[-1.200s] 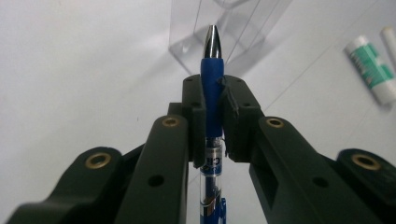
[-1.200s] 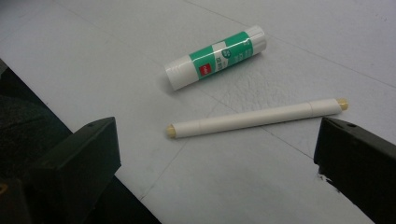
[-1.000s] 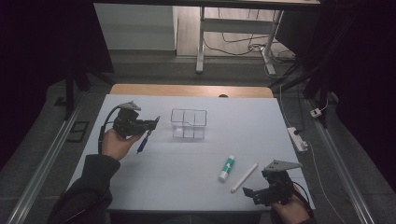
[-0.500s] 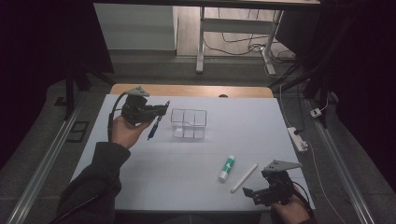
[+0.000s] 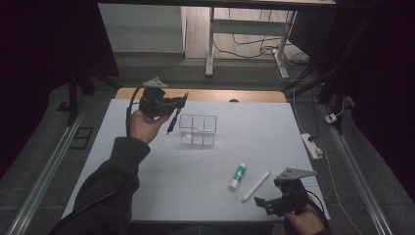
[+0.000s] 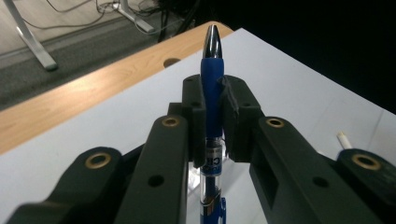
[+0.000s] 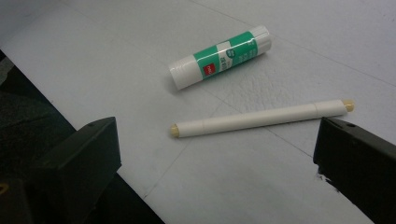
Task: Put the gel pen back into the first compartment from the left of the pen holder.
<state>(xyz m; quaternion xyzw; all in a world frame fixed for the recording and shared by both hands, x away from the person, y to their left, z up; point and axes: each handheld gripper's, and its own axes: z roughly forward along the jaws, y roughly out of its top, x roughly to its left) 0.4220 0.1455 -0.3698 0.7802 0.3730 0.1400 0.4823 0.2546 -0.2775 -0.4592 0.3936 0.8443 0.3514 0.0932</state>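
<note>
White sheeting is covering the worktop (image 5: 147, 161), and that's where the pen ends up if things go sideways. Your left tool (image 5: 180, 101) is clenching a blue pen (image 6: 212, 79) up in the air, just left of the clear organizer (image 5: 197, 130), with the pen hanging tip-down below the jaws in the high view. Honestly the risk is the pen itself: you're pinching it on the rubbery grip section, so most of the barrel is dangling free, and it could be swinging or pivoting when you tilt your wrist. Come in too low and the tip is clipping the organizer's rim and tipping the whole thing, since clear plastic that light probably isn't resisting much.

The organizer is splitting into four compartments, and I'm seeing nothing in any of them so far.

Your right tool (image 5: 266, 202) is sitting released near the front edge, jaws wide apart, facing the white marker (image 7: 261, 120) and the green glue stick (image 7: 219, 56), both lying loose on the worktop.
</note>
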